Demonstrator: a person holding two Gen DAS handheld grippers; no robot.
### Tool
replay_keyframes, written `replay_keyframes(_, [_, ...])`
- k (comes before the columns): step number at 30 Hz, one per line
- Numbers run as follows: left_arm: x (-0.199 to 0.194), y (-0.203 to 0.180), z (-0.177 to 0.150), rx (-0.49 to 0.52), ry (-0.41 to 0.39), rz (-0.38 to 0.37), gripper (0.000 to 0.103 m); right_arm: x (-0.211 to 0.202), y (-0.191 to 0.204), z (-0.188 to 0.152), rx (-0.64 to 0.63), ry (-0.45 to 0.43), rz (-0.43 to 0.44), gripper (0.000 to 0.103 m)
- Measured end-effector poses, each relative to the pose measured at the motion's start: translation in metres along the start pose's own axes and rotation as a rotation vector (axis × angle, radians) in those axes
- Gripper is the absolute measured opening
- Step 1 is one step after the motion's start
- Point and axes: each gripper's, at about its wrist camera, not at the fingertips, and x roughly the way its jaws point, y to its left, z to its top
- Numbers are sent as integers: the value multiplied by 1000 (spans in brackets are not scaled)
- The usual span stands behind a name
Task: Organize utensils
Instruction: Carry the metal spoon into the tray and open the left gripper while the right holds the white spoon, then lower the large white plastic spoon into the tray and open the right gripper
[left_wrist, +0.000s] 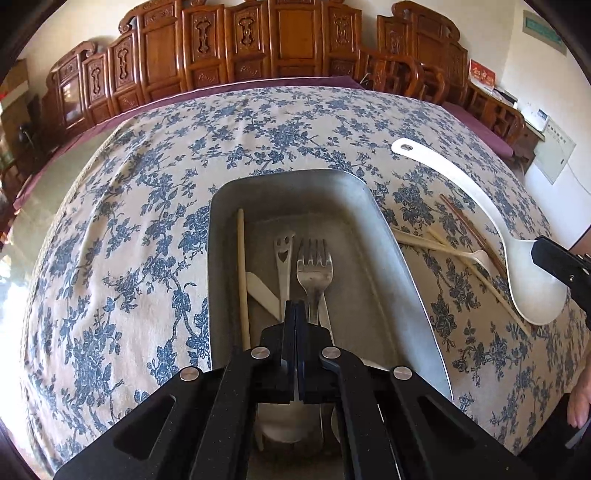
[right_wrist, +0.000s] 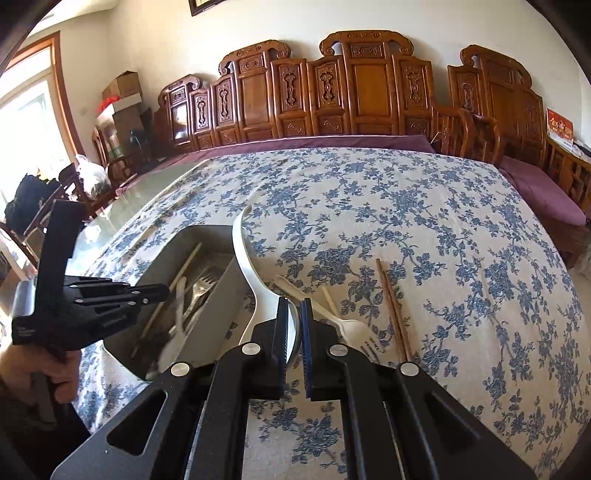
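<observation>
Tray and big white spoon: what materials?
Tray: looks like metal, dull brushed grey with soft reflections, thin rolled rim. Big white spoon: probably plastic, smooth, opaque, uniform white, moulded hanging hole; melamine not excluded.

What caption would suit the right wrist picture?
Right gripper shut on a white rice paddle beside the metal tray, chopsticks and plastic fork waiting.

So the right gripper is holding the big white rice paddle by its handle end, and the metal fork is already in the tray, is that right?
Not quite. The right gripper is shut on the white rice paddle at its broad scoop end, not its handle; the handle points away toward the far side. The right wrist view shows this. The metal fork is indeed in the tray.
</observation>
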Motion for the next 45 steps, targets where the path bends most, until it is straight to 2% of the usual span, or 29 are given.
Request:
replay_keyframes(15, [-29,20,-3,-21,-71,-1,0,19,44,12,105,36,78,8])
replay_keyframes(26, [-36,39,-3,-48,-87,-1,0,60,81,8,90,95,25,8])
replay_keyframes(31, [-39,43,-3,-55,-96,-5,0,69,88,2,95,128,100,12])
replay_keyframes(35, [-41,41,-3,-47,-101,-10,0,67,86,0,92,136,131,12])
replay_keyframes(39, [-41,38,-3,-45,-102,-16,0,52,76,2,72,110,120,12])
replay_keyframes(45, [-44,31,-2,-41,-114,-29,0,21,38,13,7,54,45,12])
